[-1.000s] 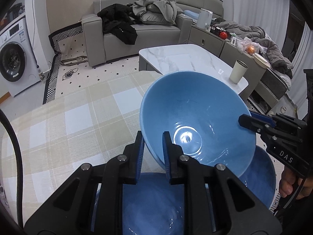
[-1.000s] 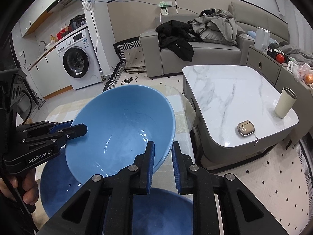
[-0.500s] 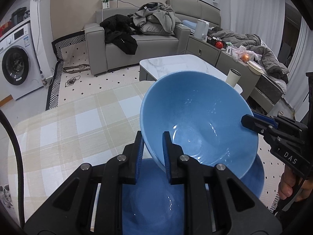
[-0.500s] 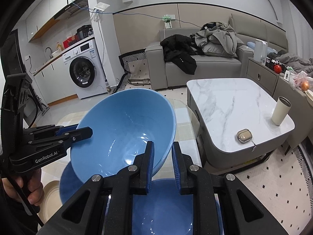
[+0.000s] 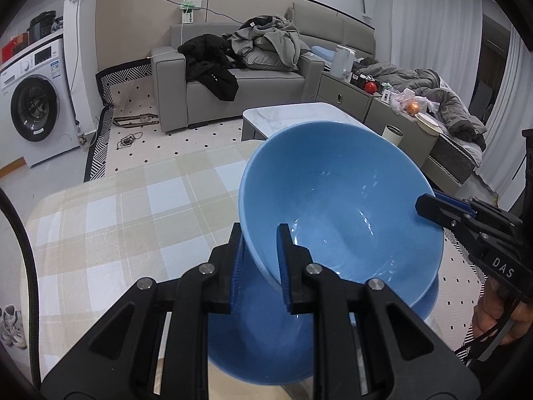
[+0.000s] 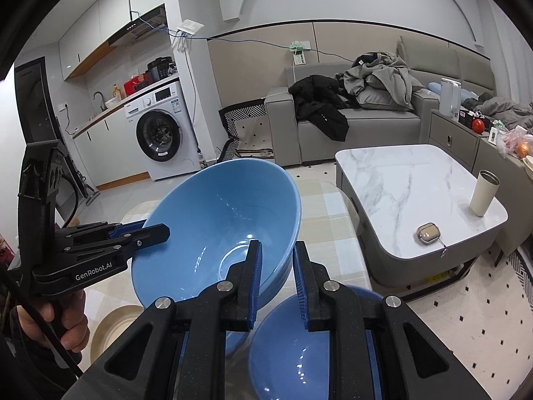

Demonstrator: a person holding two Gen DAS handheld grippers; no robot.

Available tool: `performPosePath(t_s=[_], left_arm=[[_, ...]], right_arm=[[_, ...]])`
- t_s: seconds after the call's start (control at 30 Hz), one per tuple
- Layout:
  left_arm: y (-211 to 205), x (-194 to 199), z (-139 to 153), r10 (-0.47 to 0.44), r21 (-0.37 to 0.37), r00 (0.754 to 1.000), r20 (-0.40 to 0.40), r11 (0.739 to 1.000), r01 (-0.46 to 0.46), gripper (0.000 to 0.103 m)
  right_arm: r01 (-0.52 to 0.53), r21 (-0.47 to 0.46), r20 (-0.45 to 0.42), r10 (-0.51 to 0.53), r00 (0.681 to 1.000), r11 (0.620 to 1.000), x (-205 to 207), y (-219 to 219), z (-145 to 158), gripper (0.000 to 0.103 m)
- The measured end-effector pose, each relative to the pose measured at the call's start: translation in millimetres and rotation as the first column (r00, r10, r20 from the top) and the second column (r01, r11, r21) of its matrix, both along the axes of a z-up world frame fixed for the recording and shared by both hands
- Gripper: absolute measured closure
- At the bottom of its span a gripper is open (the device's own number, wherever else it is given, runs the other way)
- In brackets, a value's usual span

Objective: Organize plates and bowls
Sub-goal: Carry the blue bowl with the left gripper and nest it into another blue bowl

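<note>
**Light blue bowl held by both grippers over table**

Left wrist: left gripper (image 5: 258,260) clamps near rim of light blue bowl (image 5: 336,206), tilted, above a darker blue bowl (image 5: 260,340) on checked tablecloth (image 5: 110,220). Right gripper (image 5: 424,205) pinches far rim.

Right wrist: right gripper (image 6: 278,276) clamps bowl rim; left gripper pinches opposite rim. Another blue bowl (image 6: 293,350) and beige plate (image 6: 110,326) below.

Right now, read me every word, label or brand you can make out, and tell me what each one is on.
"GenRobot.AI": side of the left gripper, seen from the right wrist view.
"DAS": side of the right gripper, seen from the left wrist view.
Washing machine: panel sticker and brand mark, too small to read.
Wall socket tag: too blurred to read.
</note>
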State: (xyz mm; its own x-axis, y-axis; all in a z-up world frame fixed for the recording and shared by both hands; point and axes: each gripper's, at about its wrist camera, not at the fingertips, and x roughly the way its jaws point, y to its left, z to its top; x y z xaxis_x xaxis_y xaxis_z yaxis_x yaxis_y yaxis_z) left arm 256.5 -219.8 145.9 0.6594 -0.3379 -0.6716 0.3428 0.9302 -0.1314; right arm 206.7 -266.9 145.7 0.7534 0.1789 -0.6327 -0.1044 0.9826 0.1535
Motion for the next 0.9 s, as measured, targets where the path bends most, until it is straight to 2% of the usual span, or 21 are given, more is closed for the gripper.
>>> performPosePath(t_s=[0.4,0.73,0.9], left_arm=[[42.2,-53.1,1.0,0.025,0.005,1.000,0.010,1.000,-0.025,0.087],[57.4,-92.2,1.5,0.035,0.019,0.999,0.024,0.999,-0.036,0.087],[55.8,-96.6,0.1,0.043,0.029,0.999,0.019,0.999,-0.043,0.087]], right_arm=[[-0.033,0.029,0.016,0.033,0.999,0.999,-28.8,30.5,-1.7,0.083],[-0.047,0.059,0.026,0.046,0.999,0.997,-52.8,43.7,-9.5,0.083],[-0.049,0.089,0.029,0.047,0.998,0.995,-62.5,46.3,-15.6,0.083]])
